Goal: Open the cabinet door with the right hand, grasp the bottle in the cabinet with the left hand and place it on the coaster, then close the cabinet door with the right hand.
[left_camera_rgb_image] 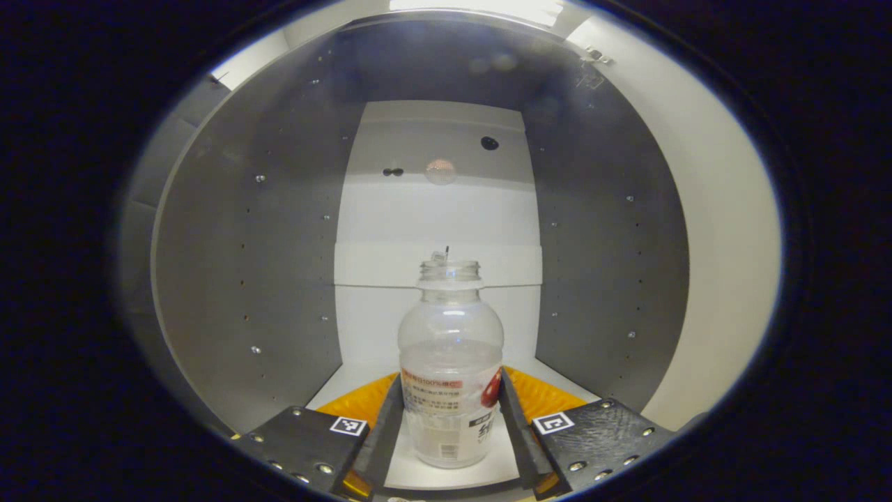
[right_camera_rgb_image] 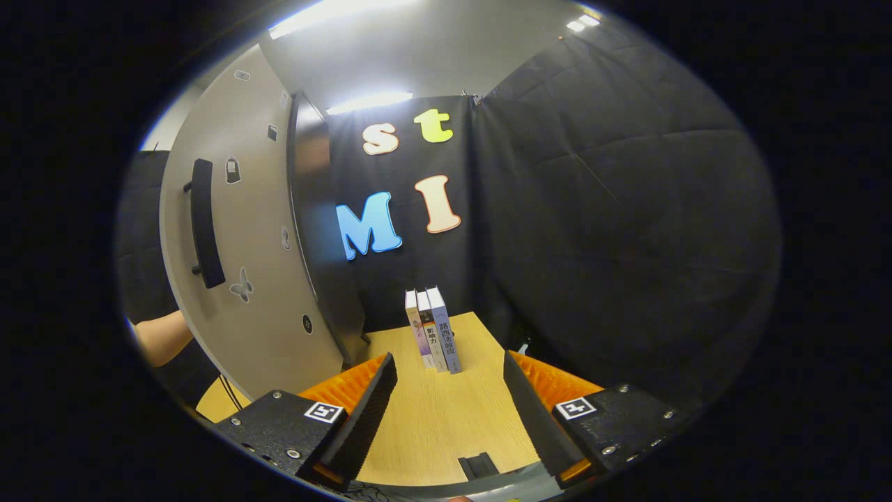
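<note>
Clear plastic, capless: the bottle [left_camera_rgb_image: 451, 362] stands upright on the white floor of the cabinet [left_camera_rgb_image: 244, 279], roughly centred between the grey side walls, with the white back panel behind it. A little clear liquid sits in its lower part, and a printed label wraps the body. In the left gripper view, your left gripper [left_camera_rgb_image: 451, 425] reaches into the cabinet with one finger on each side of the bottle at label height. Both fingers [left_camera_rgb_image: 387, 425] lie against the bottle's sides, so the tongs are closed onto it. The bottle's base appears to rest on the cabinet floor; whether it is lifted clear, you cannot tell.

In the right gripper view, your right gripper [right_camera_rgb_image: 449, 411] hovers over a light wooden table [right_camera_rgb_image: 432, 425], fingers spread wide with nothing between them. To its left the cabinet door [right_camera_rgb_image: 244, 279] stands swung open, pale grey, with a dark bar handle [right_camera_rgb_image: 204, 223] mounted upright and a few small stickers on its face. The gripper is apart from the door and handle. Three books [right_camera_rgb_image: 433, 338] stand upright together on the table ahead of the gripper, near the black cloth wall. A bare forearm [right_camera_rgb_image: 160, 338] shows at the left edge, beside the door. A small dark fitting [right_camera_rgb_image: 478, 465] sits at the near edge of the table.
</note>
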Available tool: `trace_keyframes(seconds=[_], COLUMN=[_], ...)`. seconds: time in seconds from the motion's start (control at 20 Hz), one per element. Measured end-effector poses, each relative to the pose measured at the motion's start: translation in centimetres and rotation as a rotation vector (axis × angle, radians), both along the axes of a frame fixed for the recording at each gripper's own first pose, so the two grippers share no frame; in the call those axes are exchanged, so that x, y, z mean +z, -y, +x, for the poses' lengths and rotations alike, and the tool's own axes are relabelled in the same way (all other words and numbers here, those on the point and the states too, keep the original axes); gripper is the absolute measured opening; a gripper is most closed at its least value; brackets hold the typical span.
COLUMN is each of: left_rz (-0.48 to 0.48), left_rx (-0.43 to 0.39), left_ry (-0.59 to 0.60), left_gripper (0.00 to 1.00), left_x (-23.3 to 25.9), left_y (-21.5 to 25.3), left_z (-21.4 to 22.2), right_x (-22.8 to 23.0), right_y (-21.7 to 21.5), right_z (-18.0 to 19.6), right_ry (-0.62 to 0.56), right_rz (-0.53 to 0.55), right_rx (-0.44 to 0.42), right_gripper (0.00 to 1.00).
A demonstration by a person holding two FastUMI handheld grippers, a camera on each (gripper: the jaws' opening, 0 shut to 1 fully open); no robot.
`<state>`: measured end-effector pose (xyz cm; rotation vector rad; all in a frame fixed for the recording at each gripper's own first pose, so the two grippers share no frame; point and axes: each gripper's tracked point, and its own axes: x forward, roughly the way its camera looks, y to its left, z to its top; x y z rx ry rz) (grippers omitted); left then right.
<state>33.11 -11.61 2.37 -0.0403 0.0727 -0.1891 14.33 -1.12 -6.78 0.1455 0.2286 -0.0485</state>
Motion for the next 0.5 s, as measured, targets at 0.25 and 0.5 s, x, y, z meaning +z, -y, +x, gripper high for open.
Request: trace_keyframes(seconds=[0.25,0.5], left_rz=[0.002,-0.009], left_rx=[0.001,-0.001], left_ry=[0.027,0.082], left_gripper=[0.67,0.71], left_x=[1.4,3.6], left_y=[-1.1,-2.6], left_z=[-3.4,-8.8], right_x=[0.4,0.8], right_y=[-1.1,-3.3], right_z=[0.7,1.3], right_ry=[0.013,0.029], right_rz=[0.002,0.002], right_rx=[0.05,0.12], right_gripper=[0.95,0.96])
